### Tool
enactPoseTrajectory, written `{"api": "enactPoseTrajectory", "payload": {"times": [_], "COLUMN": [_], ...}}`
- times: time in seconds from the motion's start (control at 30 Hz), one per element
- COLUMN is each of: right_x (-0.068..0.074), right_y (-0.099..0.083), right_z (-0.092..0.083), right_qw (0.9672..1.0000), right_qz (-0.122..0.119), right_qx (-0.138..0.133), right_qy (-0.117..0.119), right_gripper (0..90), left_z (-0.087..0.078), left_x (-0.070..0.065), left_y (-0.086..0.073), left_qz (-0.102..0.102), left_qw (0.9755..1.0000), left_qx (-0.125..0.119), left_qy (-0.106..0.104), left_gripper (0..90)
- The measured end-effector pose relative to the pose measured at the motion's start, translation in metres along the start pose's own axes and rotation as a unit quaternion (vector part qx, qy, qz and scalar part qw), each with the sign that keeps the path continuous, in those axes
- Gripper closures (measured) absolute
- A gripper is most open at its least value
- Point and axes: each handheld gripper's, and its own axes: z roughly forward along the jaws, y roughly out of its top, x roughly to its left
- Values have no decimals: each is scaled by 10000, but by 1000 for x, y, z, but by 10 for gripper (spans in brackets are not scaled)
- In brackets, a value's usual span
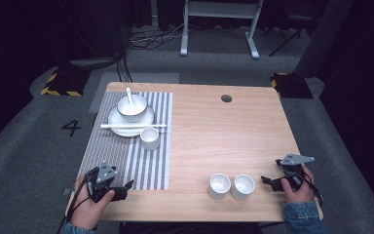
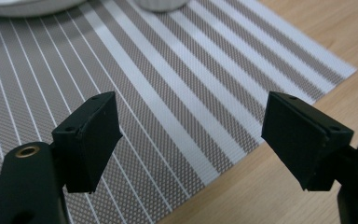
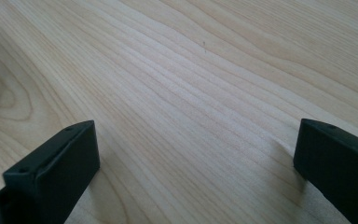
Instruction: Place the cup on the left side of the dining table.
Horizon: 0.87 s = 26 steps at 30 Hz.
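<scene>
A striped placemat [image 1: 136, 151] covers the left part of the wooden table [image 1: 224, 136]. On it stand a white plate [image 1: 114, 119] carrying a bowl [image 1: 132, 108] with a spoon [image 1: 129, 96], white chopsticks [image 1: 131, 126] laid across the plate, and a white cup [image 1: 149, 138]. Two more white cups [image 1: 219, 185] [image 1: 242, 186] stand side by side near the front edge. My left gripper [image 1: 125, 189] [image 2: 191, 100] is open over the placemat's [image 2: 168, 70] front corner. My right gripper [image 1: 267, 182] [image 3: 196, 128] is open and empty, just right of the two cups, low over bare wood.
A round cable hole [image 1: 226, 98] sits near the table's far edge. The plate's rim [image 2: 28, 7] and the cup's base [image 2: 161, 3] show at the top of the left gripper view. Beyond the table are a white desk frame [image 1: 219, 29] and floor cables [image 1: 146, 39].
</scene>
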Motion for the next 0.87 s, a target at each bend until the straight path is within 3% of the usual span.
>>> {"api": "enactPoseTrajectory", "payload": {"times": [0.23,0.27,0.3,0.87], "right_x": [0,0,0,0], "right_y": [0,0,0,0], "right_z": [0,0,0,0], "right_qw": [10000,10000,10000,10000], "right_qz": [-2,-1,-1,-2], "right_qx": [1,2,0,2], "right_qy": [-1,-1,0,0], "right_gripper": [1,1,1,1], "left_z": [11,12,13,14], "left_x": [0,1,3,5], "left_y": [-16,-18,-21,-21], "left_qz": [39,-5,-175,-162], "left_qw": [9997,9998,9997,9996], "left_qx": [237,215,143,190], "left_qy": [99,61,-37,-97], "left_gripper": [184,184,176,134]}}
